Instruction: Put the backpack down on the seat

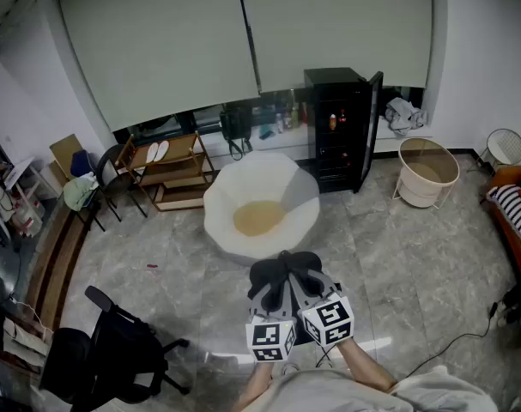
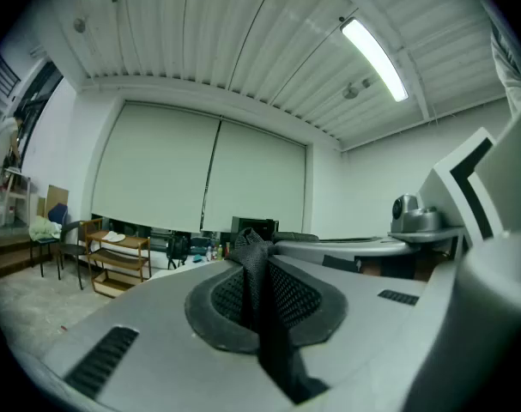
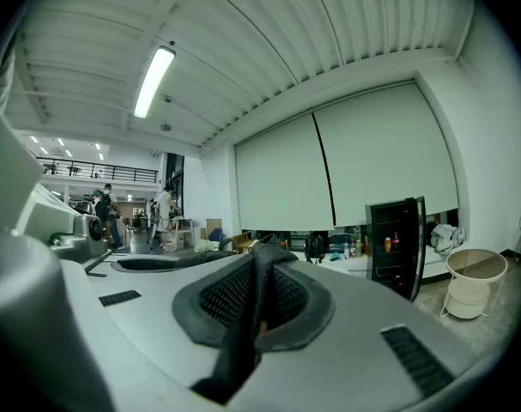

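The left gripper [image 1: 272, 297] has its fingers [image 2: 144, 324] drawn narrow, clamped on a black mesh strap [image 2: 262, 316] of the backpack [image 1: 284, 269]; the strap runs up through the slit between them. Just beside it, the right gripper [image 1: 307, 292] pinches a second strap [image 3: 247, 316] the same way. The backpack's dark bulk shows just past both sets of fingers, at the near edge of the white seat [image 1: 221, 197].
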Available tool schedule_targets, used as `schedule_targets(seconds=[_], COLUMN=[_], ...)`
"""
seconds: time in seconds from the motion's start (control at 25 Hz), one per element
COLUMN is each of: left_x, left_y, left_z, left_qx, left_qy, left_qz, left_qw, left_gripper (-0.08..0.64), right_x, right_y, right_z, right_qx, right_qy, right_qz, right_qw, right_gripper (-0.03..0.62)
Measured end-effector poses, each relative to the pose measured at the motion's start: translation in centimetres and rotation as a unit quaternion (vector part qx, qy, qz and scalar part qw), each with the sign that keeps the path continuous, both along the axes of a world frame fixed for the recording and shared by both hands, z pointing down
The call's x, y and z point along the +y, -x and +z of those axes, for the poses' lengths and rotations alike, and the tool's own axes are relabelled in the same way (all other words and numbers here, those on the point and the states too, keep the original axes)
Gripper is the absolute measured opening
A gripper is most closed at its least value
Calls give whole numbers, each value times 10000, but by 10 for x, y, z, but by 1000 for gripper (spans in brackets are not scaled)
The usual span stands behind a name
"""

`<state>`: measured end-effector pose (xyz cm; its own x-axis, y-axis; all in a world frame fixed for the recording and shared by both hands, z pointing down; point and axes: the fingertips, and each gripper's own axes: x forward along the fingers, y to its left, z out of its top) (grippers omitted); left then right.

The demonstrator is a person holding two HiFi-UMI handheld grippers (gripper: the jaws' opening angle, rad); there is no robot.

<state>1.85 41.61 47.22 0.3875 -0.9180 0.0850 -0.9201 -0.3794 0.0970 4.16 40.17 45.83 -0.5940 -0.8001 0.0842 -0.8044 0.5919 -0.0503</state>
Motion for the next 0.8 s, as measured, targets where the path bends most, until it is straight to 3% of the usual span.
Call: schedule_targets(seconds=[0.8], left_x=[9], left_y=[50], left_z=[16], left_qx=[36], left_qy=[99], left_qz=[169], left_qw=[9998], left_gripper=[43], right_x=[9], right_y=[50], right_z=[18], right_qx=[-68], right_qy=[126], right_qz=[138], right_qw=[9998], right_gripper=[35])
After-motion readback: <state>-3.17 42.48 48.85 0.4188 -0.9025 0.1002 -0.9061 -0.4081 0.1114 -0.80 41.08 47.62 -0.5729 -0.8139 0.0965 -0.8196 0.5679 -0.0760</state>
